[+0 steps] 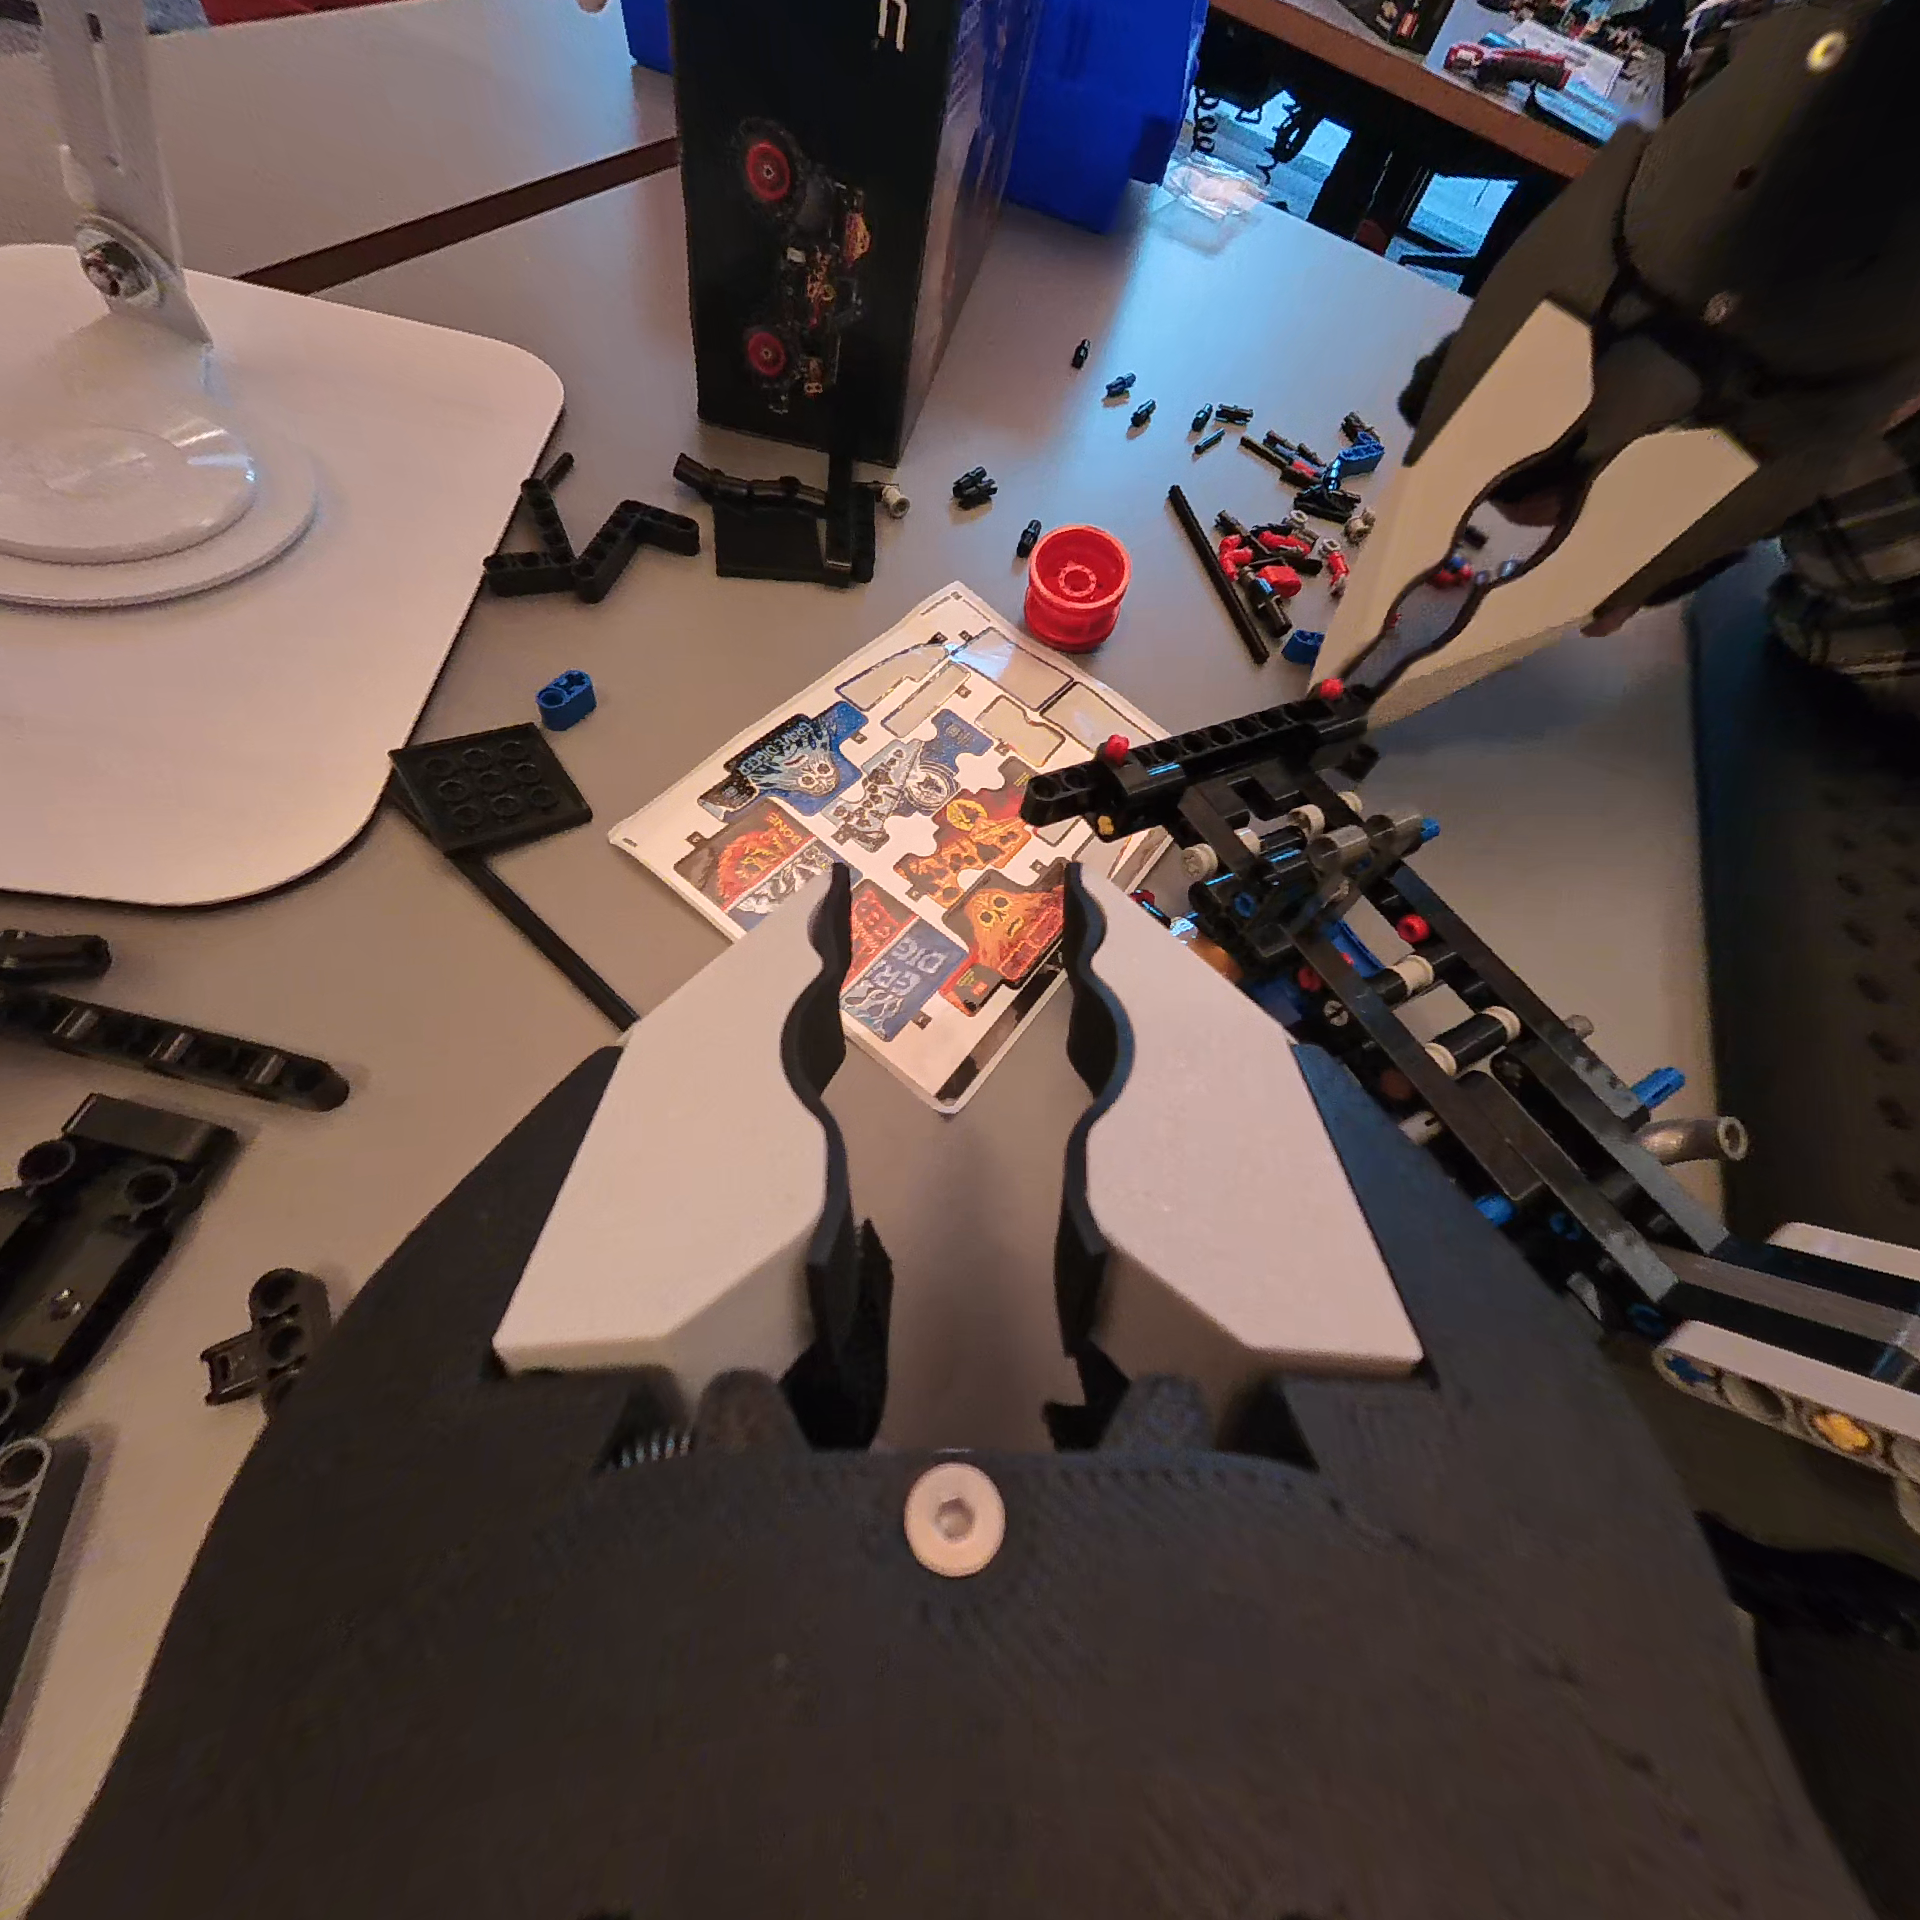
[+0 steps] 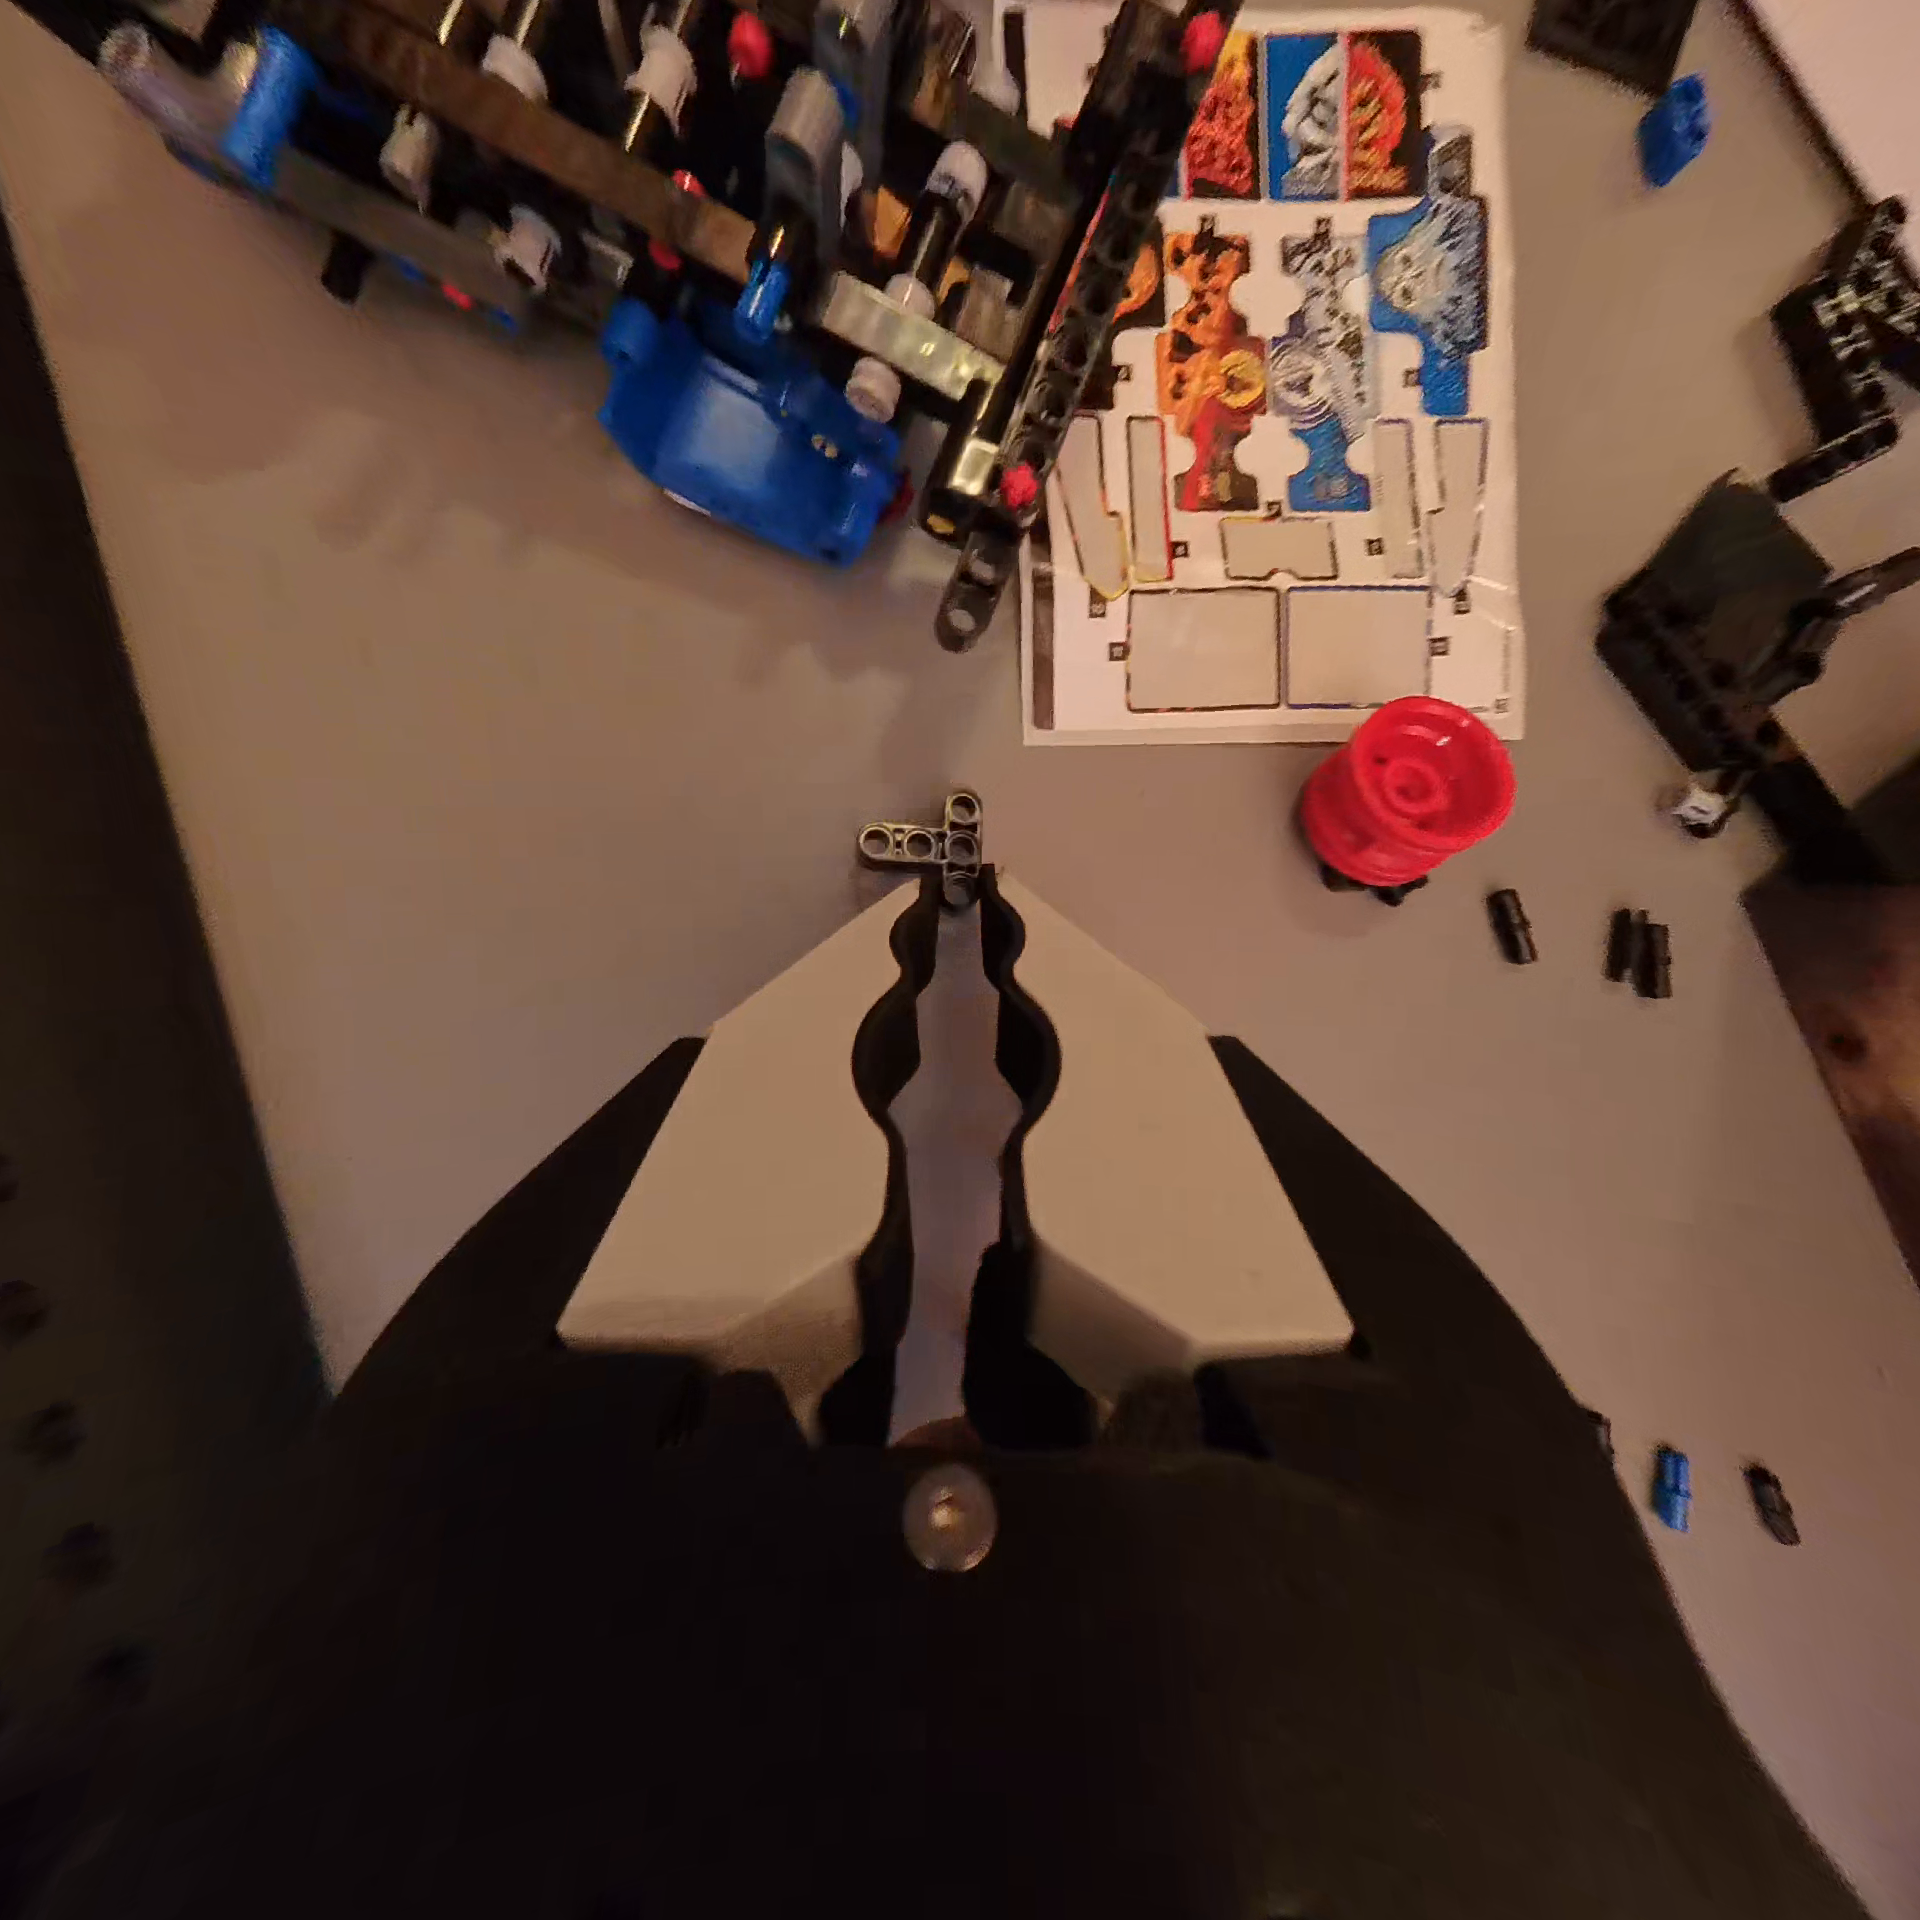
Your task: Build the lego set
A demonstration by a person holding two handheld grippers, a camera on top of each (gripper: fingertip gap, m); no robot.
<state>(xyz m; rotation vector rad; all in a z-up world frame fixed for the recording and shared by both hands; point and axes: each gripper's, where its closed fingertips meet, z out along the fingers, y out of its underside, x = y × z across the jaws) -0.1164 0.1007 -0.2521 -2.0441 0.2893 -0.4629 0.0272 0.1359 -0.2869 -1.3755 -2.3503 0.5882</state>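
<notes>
Above grey table [image 2: 623, 831], right gripper [image 2: 961, 883] pinching T-shaped piece [image 2: 935, 842] — left gripper [image 1: 951, 894] empty

White monitor stand [image 1: 125, 312] (left, on its mat [image 1: 312, 644]) on grey table [image 1: 1195, 312]

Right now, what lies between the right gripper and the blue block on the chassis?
Right wrist view: only bare grey table between the right gripper, holding a T-shaped piece, and the blue block.

Sticker sheet [image 1: 894, 831] lies flat mid-bench, wheel hub [image 1: 1076, 585] just behind its far edge. The chassis [image 1: 1382, 956] sits right of it (one beam overlapping), box [image 1: 831, 218] standing farther back.
</notes>
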